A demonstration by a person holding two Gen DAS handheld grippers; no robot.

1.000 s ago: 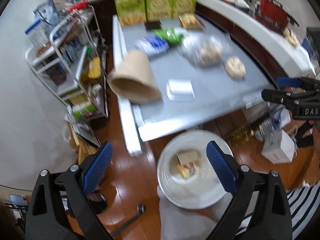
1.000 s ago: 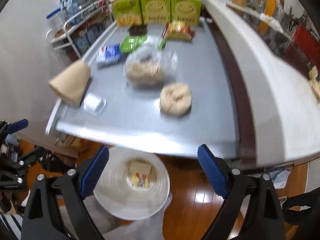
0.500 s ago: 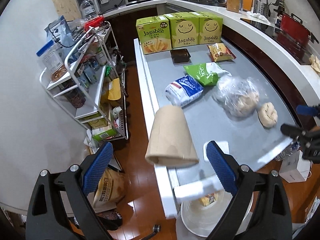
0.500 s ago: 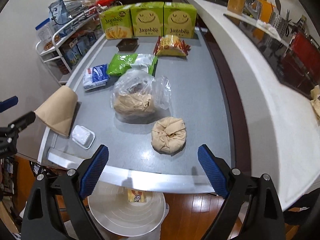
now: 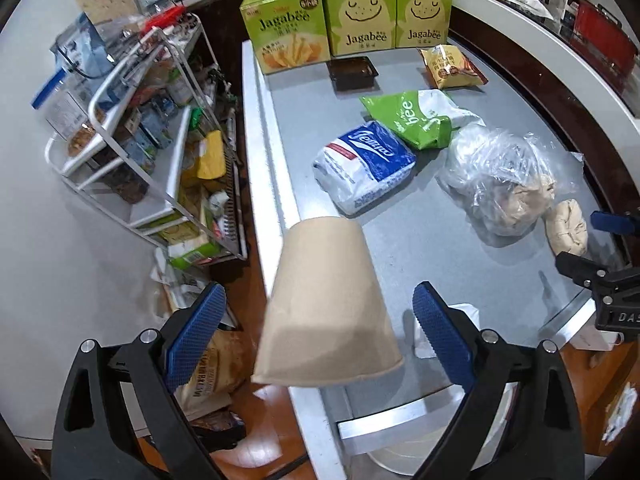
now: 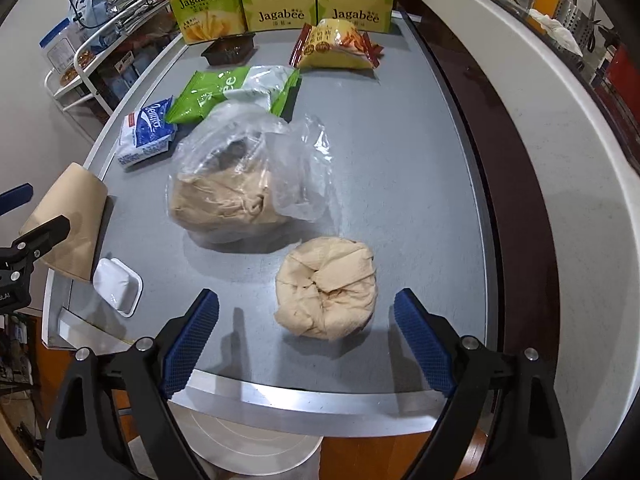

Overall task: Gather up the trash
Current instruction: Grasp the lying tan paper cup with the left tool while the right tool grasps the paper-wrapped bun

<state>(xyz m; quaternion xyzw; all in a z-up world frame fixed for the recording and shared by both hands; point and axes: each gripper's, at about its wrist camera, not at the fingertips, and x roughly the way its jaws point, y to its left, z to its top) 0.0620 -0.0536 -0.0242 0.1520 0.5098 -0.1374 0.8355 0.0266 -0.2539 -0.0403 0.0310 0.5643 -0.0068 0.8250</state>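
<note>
Trash lies scattered on the grey desk (image 6: 400, 160). At the far left a wire shelf (image 5: 132, 148) stands on the floor beside the desk. A tan paper cup (image 5: 328, 308) lies on its side at the desk's left edge, its wide mouth jutting past the near corner; the left gripper (image 5: 320, 332) hangs with its blue fingers (image 5: 196, 332) spread wide on either side of the cup, not touching it. Just right of the cup sits a small white tray (image 6: 118, 286), partly hidden behind the right-hand finger in the left view. Farther back are a blue-and-white pack (image 5: 364, 166), a green bag (image 5: 416, 118) touching it, and a dark tray (image 5: 352, 74) in front of three green Jagabee boxes (image 5: 348, 18) lined along the far edge. Near the middle a clear bag (image 6: 244, 184) holds crumpled brown paper. A yellow snack bag (image 6: 336, 46) lies before the boxes. A brown paper wad (image 6: 326, 288) rests near the front edge, between the wide-open fingers (image 6: 190, 344) of the right gripper (image 6: 306, 344), apart from both. Below the desk's front edge shows a pale round rim, perhaps a bin (image 6: 256, 452). A white counter (image 6: 580, 184) curves along the right.
</note>
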